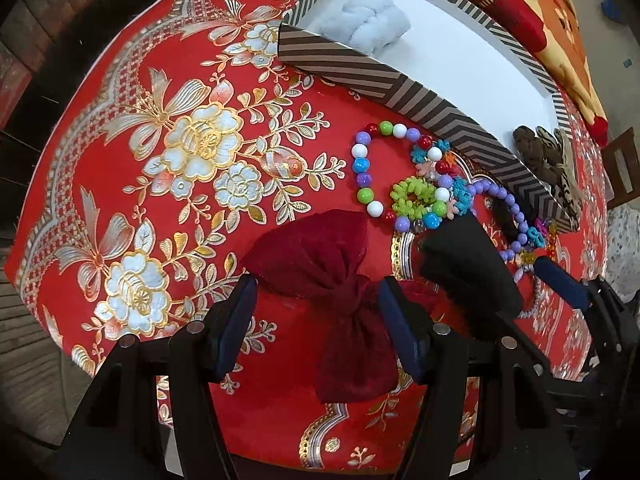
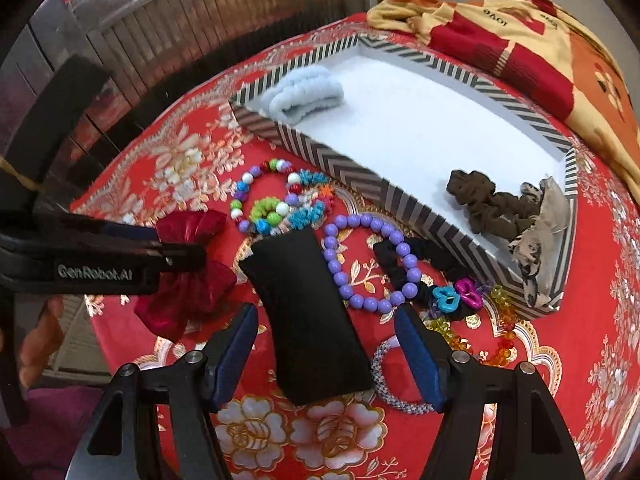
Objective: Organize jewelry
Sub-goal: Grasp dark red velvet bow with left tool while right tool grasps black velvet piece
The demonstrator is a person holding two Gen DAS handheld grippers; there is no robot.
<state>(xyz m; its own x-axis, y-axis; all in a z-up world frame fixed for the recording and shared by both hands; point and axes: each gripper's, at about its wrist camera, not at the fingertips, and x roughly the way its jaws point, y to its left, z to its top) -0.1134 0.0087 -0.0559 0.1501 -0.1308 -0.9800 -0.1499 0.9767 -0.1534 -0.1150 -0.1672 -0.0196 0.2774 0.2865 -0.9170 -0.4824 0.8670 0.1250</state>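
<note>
Jewelry bow [image 1: 320, 276] is lying between the spread left fingers [image 1: 318, 324] — pouch [image 2: 308, 312] is stretching lengthwise between the spread right fingers [image 2: 326, 356].

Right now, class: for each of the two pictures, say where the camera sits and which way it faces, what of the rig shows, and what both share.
Left wrist: sits behind the left gripper, looking along its open fingers, which straddle the dark red velvet bow; the right gripper's finger enters from the right.
Right wrist: sits behind the right gripper, open around the black pouch; the left gripper reaches in from the left.
Shared: bow, pouch, multicoloured bead bracelet, purple bead bracelet, striped box.
</note>
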